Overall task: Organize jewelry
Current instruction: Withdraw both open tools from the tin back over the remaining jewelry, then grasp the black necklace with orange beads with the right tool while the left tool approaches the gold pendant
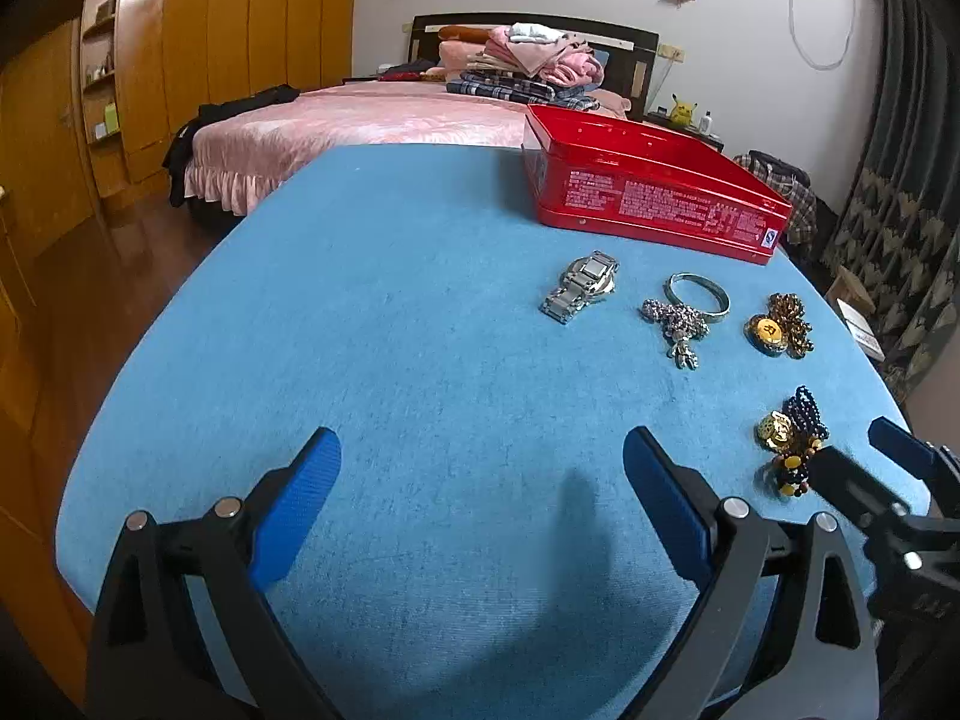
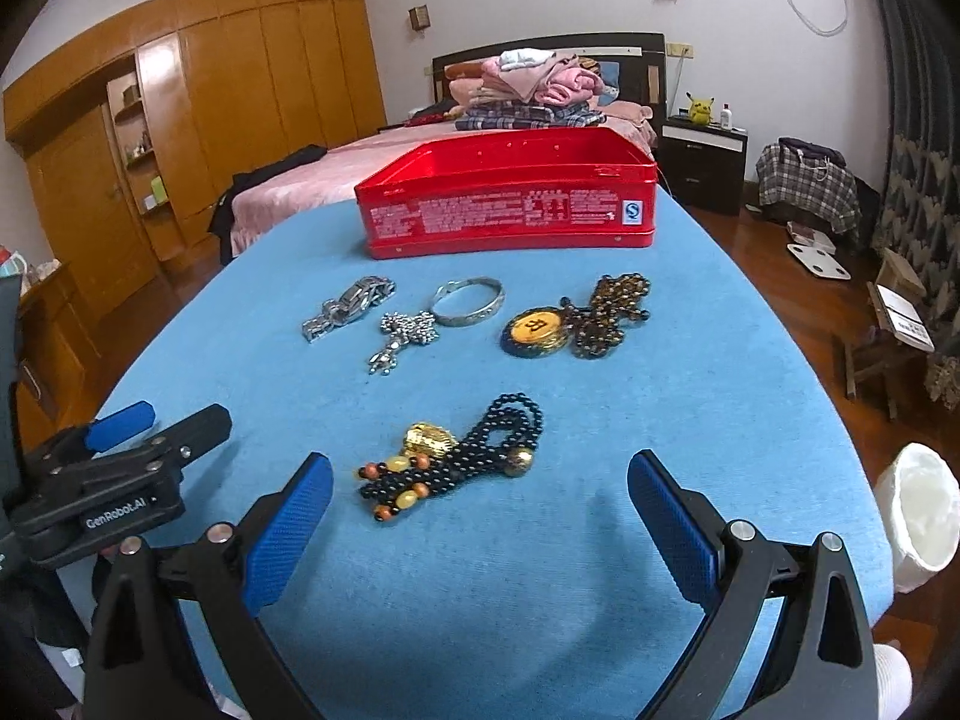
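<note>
An open red tin box stands at the far side of the blue table; it also shows in the left wrist view. In front of it lie a silver watch, a silver bangle, a silver charm and a brown bead string with a gold pendant. A black bead necklace with gold charm lies just ahead of my right gripper, which is open and empty. My left gripper is open and empty over bare cloth.
A bed with stacked clothes stands behind the table. A wooden wardrobe is at the left. A white bin stands on the floor at the table's right edge. A nightstand and stools are at the right.
</note>
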